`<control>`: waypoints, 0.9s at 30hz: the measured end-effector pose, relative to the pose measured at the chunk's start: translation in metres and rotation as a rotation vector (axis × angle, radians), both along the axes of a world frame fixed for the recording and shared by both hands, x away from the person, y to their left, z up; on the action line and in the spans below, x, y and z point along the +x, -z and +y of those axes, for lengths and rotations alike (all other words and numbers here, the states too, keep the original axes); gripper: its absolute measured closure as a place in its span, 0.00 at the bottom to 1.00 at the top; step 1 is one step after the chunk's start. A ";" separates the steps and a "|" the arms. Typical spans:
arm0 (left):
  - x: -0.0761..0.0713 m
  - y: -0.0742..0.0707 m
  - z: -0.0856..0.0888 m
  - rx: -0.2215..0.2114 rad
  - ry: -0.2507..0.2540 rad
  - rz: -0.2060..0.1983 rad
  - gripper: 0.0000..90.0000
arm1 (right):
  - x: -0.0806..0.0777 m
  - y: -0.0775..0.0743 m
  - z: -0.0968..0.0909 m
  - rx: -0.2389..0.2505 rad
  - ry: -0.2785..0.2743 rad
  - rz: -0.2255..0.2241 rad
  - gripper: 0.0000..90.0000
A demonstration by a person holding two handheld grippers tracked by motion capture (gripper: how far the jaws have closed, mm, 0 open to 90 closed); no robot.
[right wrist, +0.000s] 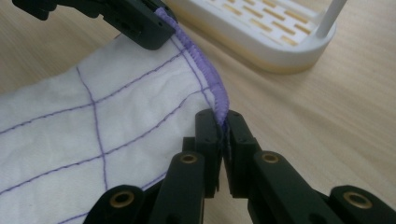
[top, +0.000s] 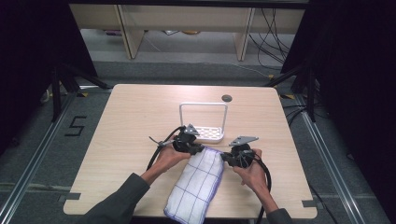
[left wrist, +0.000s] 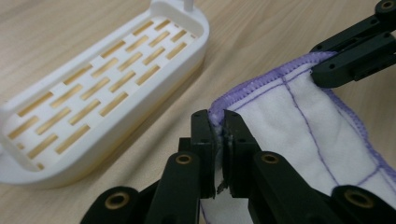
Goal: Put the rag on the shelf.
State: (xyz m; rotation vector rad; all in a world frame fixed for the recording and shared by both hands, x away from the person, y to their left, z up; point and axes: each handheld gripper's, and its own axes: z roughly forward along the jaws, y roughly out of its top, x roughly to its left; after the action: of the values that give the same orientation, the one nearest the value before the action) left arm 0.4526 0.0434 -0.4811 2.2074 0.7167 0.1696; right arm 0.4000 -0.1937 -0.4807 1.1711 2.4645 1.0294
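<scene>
A white cloth with purple grid stitching and a purple hem [top: 196, 183] lies folded on the wooden table, reaching from the front edge toward the middle. My left gripper [top: 198, 149] is shut on the cloth's far left corner [left wrist: 243, 107]; its jaws pinch the hem [left wrist: 218, 122]. My right gripper [top: 225, 157] is shut on the far right corner, the hem [right wrist: 217, 93] squeezed between its pads [right wrist: 223, 122]. In the left gripper view the right gripper's black jaw [left wrist: 355, 56] sits at the upper right on the cloth edge. In the right gripper view the left gripper [right wrist: 135, 18] holds the other corner.
A white slotted tray with a tall wire handle [top: 203, 134] stands just beyond the cloth, close to both grippers [left wrist: 93, 93] [right wrist: 261, 28]. A round cable hole [top: 226, 98] sits near the table's far edge. The person's forearms come in from the front edge.
</scene>
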 end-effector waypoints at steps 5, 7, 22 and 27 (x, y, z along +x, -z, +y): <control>-0.016 -0.026 0.016 -0.073 -0.003 -0.041 0.93 | -0.008 -0.019 0.004 -0.013 -0.028 -0.057 0.96; -0.020 -0.036 0.022 -0.085 -0.001 -0.062 0.93 | -0.011 -0.027 0.006 0.005 -0.034 -0.081 0.96; -0.050 -0.103 0.054 -0.179 0.023 -0.163 0.93 | -0.028 -0.096 0.022 0.058 -0.078 -0.279 0.96; -0.060 -0.132 0.058 -0.204 0.035 -0.198 0.93 | -0.030 -0.127 0.021 0.072 -0.098 -0.334 0.96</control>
State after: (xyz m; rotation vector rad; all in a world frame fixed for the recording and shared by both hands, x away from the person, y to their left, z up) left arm 0.3931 0.1019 -0.3491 1.9751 0.5595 0.2810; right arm 0.3701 -0.1725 -0.3536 0.8234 2.2552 1.2367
